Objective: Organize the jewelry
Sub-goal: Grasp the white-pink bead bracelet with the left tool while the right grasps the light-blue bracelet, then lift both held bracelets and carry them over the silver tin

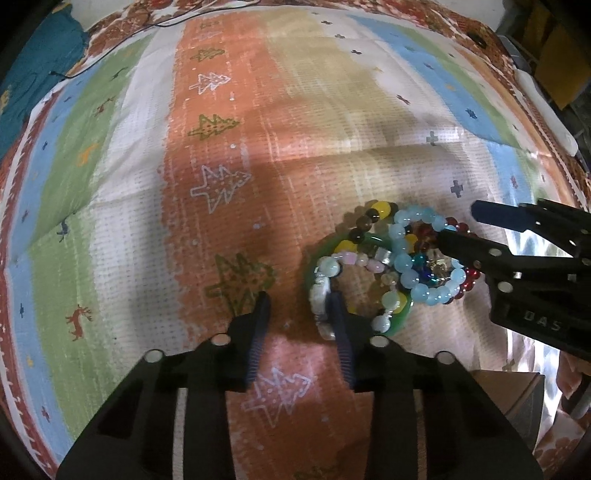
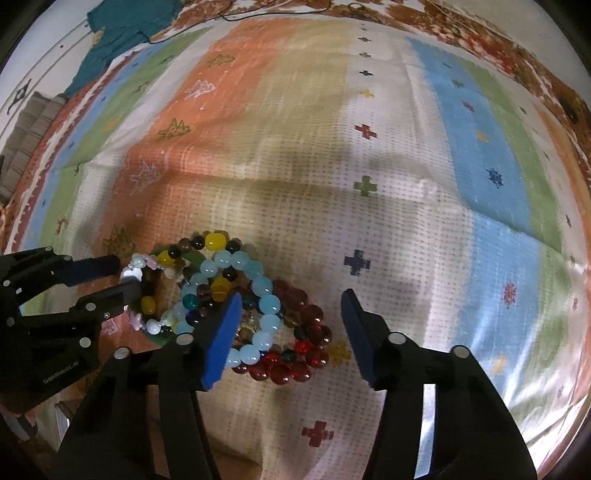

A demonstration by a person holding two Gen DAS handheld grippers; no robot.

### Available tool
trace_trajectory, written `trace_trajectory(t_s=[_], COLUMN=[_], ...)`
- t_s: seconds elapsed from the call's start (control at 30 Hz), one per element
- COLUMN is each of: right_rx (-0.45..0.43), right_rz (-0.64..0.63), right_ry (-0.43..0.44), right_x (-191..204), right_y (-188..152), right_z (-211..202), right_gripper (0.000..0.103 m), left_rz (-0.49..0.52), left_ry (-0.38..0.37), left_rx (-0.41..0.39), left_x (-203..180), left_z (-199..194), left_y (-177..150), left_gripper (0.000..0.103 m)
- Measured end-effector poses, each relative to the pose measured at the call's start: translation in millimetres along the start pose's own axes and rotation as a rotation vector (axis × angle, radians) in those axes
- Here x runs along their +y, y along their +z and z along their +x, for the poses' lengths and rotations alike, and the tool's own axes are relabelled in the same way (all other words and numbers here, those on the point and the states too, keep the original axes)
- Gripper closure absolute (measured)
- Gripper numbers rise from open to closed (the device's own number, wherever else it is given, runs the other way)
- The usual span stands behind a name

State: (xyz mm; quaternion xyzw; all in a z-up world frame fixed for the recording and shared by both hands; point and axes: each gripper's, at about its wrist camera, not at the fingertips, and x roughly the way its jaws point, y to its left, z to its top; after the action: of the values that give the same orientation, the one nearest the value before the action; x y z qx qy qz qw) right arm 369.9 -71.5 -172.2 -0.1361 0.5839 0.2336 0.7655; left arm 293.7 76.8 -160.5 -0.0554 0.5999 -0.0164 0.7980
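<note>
My left hand-held gripper (image 1: 299,306) straddles the pale bracelet (image 1: 325,280), unclenched; my right hand-held gripper (image 2: 291,306) gapes over the red bracelet (image 2: 299,343) (piled on the striped cloth (image 1: 295,110)).

We cannot see the beads (image 1: 439,254) under the right gripper (image 1: 458,227) finger. The green bangle (image 1: 400,314) is mostly covered by bracelets. The teal cloth (image 2: 129,33) is cut off by the edge.
</note>
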Motion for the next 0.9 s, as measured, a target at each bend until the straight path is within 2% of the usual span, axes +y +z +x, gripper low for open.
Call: trace_trajectory(t_s=[0.07,0.13,0.17,0.23,0.43,0.47,0.5,0.53,0.9], right_rx=[-0.003,-0.007,-0.009,-0.010,-0.014,-0.015,-0.016,-0.015,-0.048], right_rz=[-0.007,-0.015,-0.023,-0.039,-0.053,-0.064,-0.072,-0.080,-0.068], right_ry=[0.003,0.007,0.008,0.007,-0.001,-0.007,-0.013,-0.004,-0.021], right_x=[2.0,4.9,7.2,10.7,10.2,11.4,12.4,14.0,8.2], right_y=[1.3,3.2,3.9,4.1,4.4,3.7,3.1,2.3,-5.9], right_z=[0.3,0.5,0.8,2.4,7.1,7.7,8.2,8.8,-7.3], right_gripper=[0.058,0.064,0.069,0.074,0.077,0.079,0.088,0.089,0.091], left_rz=[0.002,0.004,0.000,-0.007,-0.003,-0.004,-0.005,-0.006,-0.028], left_ry=[-0.005,0.004,0.006,0.008,0.016,0.016,0.017,0.018,0.028], left_rx=[0.000,-0.001,-0.005,-0.005,-0.009,-0.010,-0.011,-0.013,-0.050], left_x=[-2.0,-4.6,-4.7,-5.2,-10.1,-9.2,-9.7,-10.5,-4.8], left_z=[-0.5,-0.5,-1.2,-1.0,0.8,0.4,0.6,1.2,-19.8], left_y=[-0.4,0.3,0.4,0.2,-0.5,-0.9,-0.9,-0.9,-4.6], left_gripper=[0.080,0.092,0.094,0.094,0.095,0.095,0.095,0.095,0.095])
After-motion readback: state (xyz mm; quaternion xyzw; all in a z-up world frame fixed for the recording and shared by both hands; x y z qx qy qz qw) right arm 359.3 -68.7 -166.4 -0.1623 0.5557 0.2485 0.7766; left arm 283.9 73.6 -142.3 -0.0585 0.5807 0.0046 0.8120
